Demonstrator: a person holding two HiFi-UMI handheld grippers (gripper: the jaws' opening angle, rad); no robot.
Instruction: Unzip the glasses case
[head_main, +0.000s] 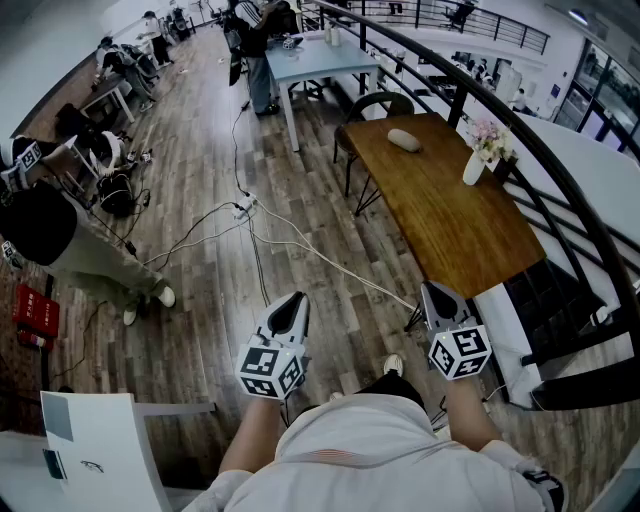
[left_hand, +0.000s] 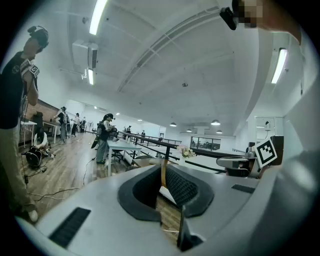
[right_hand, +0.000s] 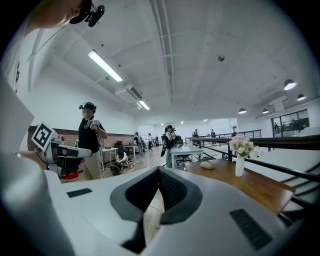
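Nearest, side by side above the wood-plank floor: grey left gripper and grey right gripper, jaws of both pressed together on nothing. Farther ahead and to the right, on the brown wooden table: beige oval glasses case near the far end, well apart from both grippers. Near it, 1 white vase of pink flowers.

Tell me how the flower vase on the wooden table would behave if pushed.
The vase looks tall and narrow with flowers on top, so it would probably tip rather than slide. Its smooth white body suggests ceramic, so it is likely fragile and slippery.
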